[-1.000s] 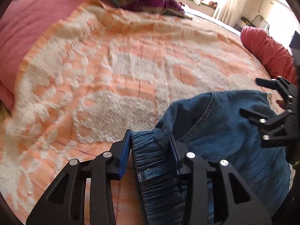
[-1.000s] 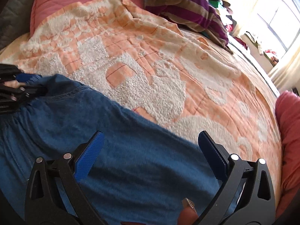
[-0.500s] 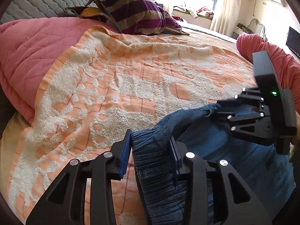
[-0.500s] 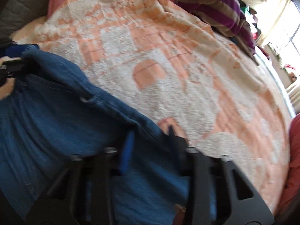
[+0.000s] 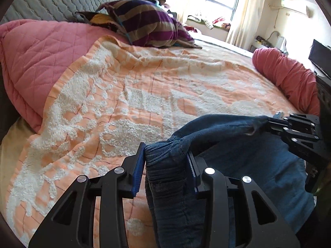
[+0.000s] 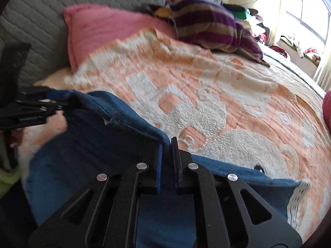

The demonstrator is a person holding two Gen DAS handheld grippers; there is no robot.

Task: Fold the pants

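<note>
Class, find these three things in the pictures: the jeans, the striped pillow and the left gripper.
Jeans (image 5: 165,165), left wrist view: gathered waistband between the pads.
Striped pillow (image 5: 149,22), left wrist view: middle of its top.
Left gripper (image 5: 165,165), left wrist view: midway between its fingertips.

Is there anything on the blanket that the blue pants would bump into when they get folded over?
Nothing visible: both grippers hold the jeans, and the orange blanket ahead lies bare up to the striped pillow.

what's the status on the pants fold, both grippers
Left hand-held gripper shut on gathered waistband of the pants. Right hand-held gripper shut on the pants' edge. Denim raised between them over the orange blanket. Nothing in the way.
</note>
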